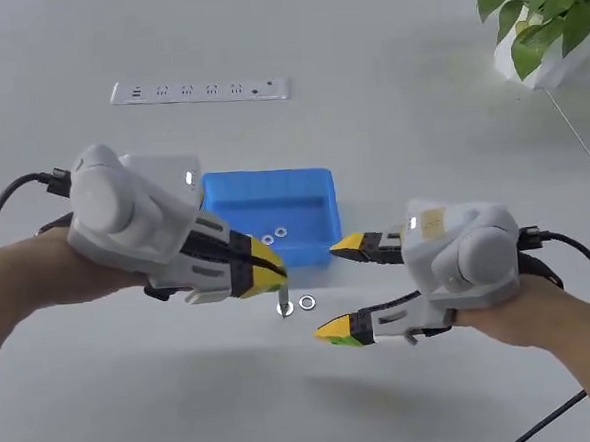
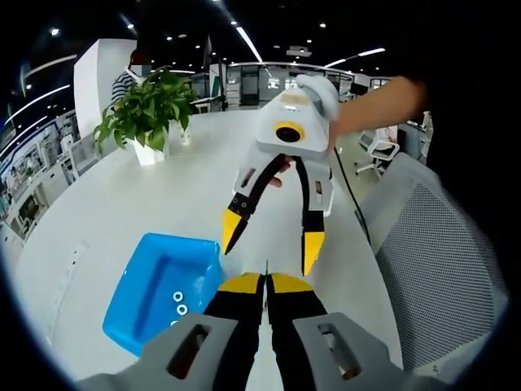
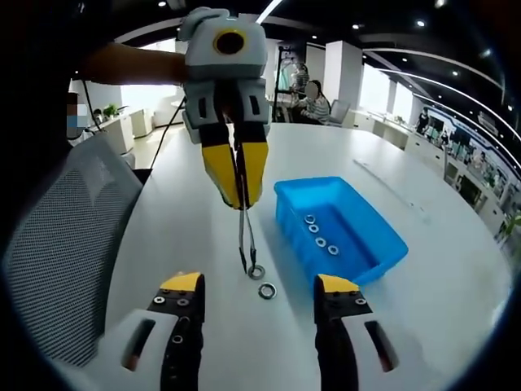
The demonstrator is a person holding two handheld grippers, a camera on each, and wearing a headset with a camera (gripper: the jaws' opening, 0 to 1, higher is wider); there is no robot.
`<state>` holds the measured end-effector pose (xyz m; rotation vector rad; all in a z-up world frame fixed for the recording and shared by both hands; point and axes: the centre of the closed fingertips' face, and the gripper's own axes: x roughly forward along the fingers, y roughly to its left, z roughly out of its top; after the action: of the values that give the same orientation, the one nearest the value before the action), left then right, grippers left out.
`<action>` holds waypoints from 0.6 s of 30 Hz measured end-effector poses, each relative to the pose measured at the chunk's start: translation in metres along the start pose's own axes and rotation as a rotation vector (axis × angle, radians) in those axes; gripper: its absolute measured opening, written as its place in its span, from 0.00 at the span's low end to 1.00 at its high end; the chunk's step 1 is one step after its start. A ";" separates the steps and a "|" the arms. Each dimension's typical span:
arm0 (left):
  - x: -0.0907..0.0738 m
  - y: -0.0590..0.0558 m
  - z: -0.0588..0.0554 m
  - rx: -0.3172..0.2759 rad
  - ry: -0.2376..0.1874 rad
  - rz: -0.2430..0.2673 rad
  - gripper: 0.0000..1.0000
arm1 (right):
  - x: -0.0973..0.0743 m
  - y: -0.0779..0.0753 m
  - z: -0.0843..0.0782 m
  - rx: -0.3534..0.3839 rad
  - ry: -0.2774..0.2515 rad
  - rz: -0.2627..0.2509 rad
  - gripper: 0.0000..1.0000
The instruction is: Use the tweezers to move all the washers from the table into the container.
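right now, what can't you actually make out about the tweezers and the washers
1. Right gripper view: the tweezers tips meet a table washer, but it is too small to tell whether it is pinched or only touched.
2. Head view: the left gripper covers most of the tweezers and the left part of the container, so its washer count is unsure.
3. Left gripper view: the gripper's own body cuts off the container's near corner.

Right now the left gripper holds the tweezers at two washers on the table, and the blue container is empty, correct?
Not quite. The blue container isn't empty: the right gripper view shows four washers lying in it. The rest holds: the left gripper grips the tweezers at two table washers.
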<state>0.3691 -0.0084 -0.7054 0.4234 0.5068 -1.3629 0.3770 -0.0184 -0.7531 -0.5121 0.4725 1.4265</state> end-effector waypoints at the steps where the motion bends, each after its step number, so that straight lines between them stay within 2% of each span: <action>1: 0.000 0.000 0.000 0.007 0.003 -0.006 0.05 | 0.002 0.002 0.002 -0.006 0.000 0.005 0.52; 9: -0.001 -0.002 0.000 0.034 0.036 -0.051 0.05 | 0.025 0.015 0.009 -0.072 0.014 0.067 0.36; 18: -0.002 -0.005 0.000 0.045 0.055 -0.082 0.05 | 0.041 0.013 0.008 -0.109 0.040 0.067 0.21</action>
<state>0.3636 -0.0081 -0.7043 0.4819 0.5449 -1.4468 0.3681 0.0201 -0.7715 -0.6180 0.4494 1.5145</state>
